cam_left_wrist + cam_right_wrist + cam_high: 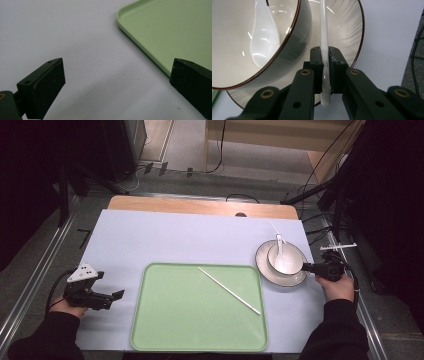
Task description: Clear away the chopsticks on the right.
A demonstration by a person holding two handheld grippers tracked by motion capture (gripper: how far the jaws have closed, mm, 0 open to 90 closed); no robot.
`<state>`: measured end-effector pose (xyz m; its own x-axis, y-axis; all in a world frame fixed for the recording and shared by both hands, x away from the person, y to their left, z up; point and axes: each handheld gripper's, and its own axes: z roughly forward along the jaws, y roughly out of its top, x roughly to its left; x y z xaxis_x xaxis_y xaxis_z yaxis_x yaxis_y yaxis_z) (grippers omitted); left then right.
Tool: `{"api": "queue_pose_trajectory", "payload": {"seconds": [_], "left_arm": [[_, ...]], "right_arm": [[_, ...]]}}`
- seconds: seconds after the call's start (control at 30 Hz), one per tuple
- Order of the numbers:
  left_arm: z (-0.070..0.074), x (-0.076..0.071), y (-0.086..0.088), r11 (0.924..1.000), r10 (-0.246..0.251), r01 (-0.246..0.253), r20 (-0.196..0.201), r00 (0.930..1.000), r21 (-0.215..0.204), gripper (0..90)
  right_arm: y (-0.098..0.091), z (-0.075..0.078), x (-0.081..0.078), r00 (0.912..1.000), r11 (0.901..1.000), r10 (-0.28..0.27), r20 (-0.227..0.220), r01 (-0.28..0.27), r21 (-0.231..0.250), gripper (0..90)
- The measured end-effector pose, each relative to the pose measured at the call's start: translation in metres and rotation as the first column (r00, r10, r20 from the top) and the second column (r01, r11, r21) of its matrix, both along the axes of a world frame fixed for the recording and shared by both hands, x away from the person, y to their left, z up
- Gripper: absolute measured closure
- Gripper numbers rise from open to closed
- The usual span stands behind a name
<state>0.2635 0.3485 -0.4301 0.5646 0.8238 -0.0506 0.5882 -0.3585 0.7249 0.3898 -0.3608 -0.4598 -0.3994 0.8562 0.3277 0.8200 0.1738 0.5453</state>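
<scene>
A wide bare stretch of counter (165, 237) is lying open beyond the tray (150, 330). On the tray, one chopstick (229, 290) is lying aslant, leaving free room left of it. Right of the tray, the plate (265, 270) and bowl (290, 262) are crowding the counter edge.

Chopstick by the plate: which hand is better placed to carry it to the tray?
Right. Its fingers already clamp the white chopstick beside the bowl; the left gripper sits open beside the green tray.

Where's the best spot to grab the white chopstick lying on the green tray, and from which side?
Probably at its near, lower-right end, coming down from above. The chopstick lies flat and diagonal on the green tray, so the jaws should straddle it crosswise. That end lies nearest the right gripper, which is now shut on another chopstick.
</scene>
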Motion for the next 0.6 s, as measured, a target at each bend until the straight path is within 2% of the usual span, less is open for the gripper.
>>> {"api": "queue_pose_trajectory", "payload": {"seconds": [0.2, 0.47, 0.6], "left_arm": [[0.0, 0.0, 0.0, 1.0, -0.001, 0.001, 0.001, 1.0, 0.0, 0.0], [0.001, 0.0, 0.001, 1.0, -0.001, 0.001, 0.004, 1.0, -0.005, 0.0], [0.001, 0.0, 0.0, 1.0, -0.001, 0.001, 0.004, 1.0, -0.007, 0.0]], "right_arm": [[-0.003, 0.002, -0.001, 0.9998, 0.9994, 0.005, -0.017, -0.005, 0.035, 84.1], [-0.012, 0.013, -0.005, 0.9991, 0.9962, -0.041, -0.008, 0.041, 0.077, 84.1], [-0.014, 0.019, -0.007, 0.999, 0.9956, -0.044, -0.001, 0.044, 0.083, 84.1]]}}
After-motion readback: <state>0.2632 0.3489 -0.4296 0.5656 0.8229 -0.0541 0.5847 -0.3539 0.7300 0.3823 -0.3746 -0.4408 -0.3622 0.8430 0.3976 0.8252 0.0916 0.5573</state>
